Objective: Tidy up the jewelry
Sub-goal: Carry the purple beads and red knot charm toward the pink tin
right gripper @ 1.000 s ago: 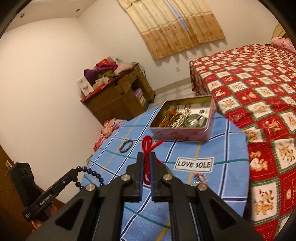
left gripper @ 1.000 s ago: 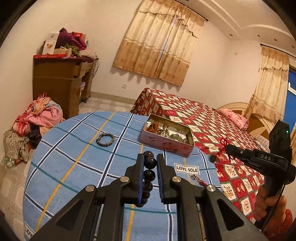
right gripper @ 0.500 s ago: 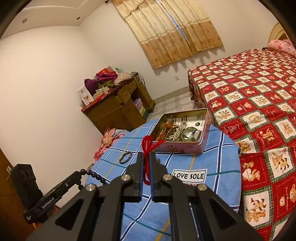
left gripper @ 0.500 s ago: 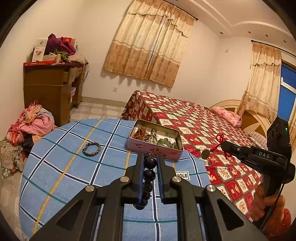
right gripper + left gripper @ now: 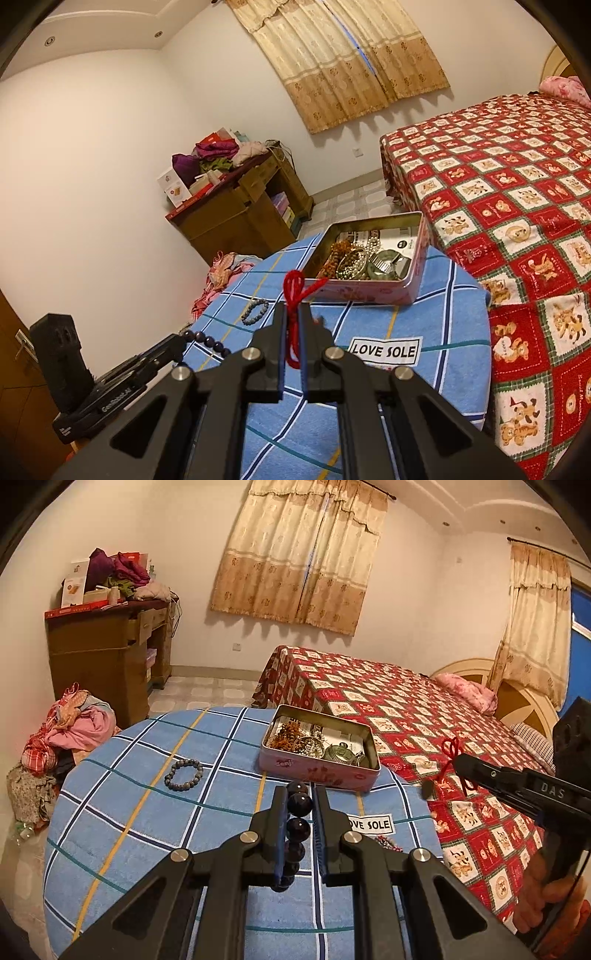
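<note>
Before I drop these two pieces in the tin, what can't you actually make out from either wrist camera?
- Dark bead strand: left wrist view; its lower end drops behind the left gripper, so its full length is hidden.
- Red cord: right wrist view; the right gripper covers its lower part, and a blurred dark bit dangles beside it.
- Pink tin: the heaped contents are too tangled and small to separate.
- Small reddish item by the label: too small to identify.

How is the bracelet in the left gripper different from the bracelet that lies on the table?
The dark bead bracelet hangs pinched in the left gripper; the grey bracelet lies flat on the table, untouched. The held one has darker, glossier beads. Both are beaded strands outside the tin.
</note>
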{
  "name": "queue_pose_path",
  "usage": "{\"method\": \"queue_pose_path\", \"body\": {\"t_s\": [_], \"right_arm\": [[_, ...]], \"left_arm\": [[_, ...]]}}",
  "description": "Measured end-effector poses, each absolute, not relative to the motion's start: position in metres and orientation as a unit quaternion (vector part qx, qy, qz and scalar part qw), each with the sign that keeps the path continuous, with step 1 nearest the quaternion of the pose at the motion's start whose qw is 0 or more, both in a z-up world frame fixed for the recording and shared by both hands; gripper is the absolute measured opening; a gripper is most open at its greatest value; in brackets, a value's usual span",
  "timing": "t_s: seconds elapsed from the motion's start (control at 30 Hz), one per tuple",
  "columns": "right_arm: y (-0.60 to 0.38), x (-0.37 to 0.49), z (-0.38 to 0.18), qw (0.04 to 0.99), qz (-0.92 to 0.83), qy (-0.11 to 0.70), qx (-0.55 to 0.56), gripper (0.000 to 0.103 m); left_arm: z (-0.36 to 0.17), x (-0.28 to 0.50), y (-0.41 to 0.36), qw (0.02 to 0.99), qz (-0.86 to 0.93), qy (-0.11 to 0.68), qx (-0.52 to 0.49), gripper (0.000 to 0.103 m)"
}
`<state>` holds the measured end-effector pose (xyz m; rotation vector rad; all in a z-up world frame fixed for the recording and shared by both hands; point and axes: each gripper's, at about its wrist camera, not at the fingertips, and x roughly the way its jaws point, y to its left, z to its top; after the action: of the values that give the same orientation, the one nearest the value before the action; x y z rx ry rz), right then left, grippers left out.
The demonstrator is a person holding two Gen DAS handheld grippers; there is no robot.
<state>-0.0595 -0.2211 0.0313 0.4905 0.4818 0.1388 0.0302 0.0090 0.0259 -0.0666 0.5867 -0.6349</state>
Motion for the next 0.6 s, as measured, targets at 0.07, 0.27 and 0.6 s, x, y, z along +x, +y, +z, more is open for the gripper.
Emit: {"method": "queue_pose_path", "body": {"t_s": [0.07, 0.27, 0.6], "right_arm": [[-0.22, -0.06, 0.031, 0.939, 0.068, 0.237, 0.241, 0.008], [-0.219, -0.061, 0.033, 0.94, 0.067, 0.234, 0.238, 0.008], [-0.228, -0.051, 0.039, 0.943, 0.065, 0.228, 0.234, 0.008]], "left_arm": [[0.027, 0.032, 0.005, 0.907, -0.306, 0.286, -0.03, 0.013], [0.026, 0.037, 0.001, 0.906, -0.304, 0.293, -0.035, 0.013], [0.033, 0.043, -0.012, 0.898, -0.331, 0.287, -0.044, 0.013]]}}
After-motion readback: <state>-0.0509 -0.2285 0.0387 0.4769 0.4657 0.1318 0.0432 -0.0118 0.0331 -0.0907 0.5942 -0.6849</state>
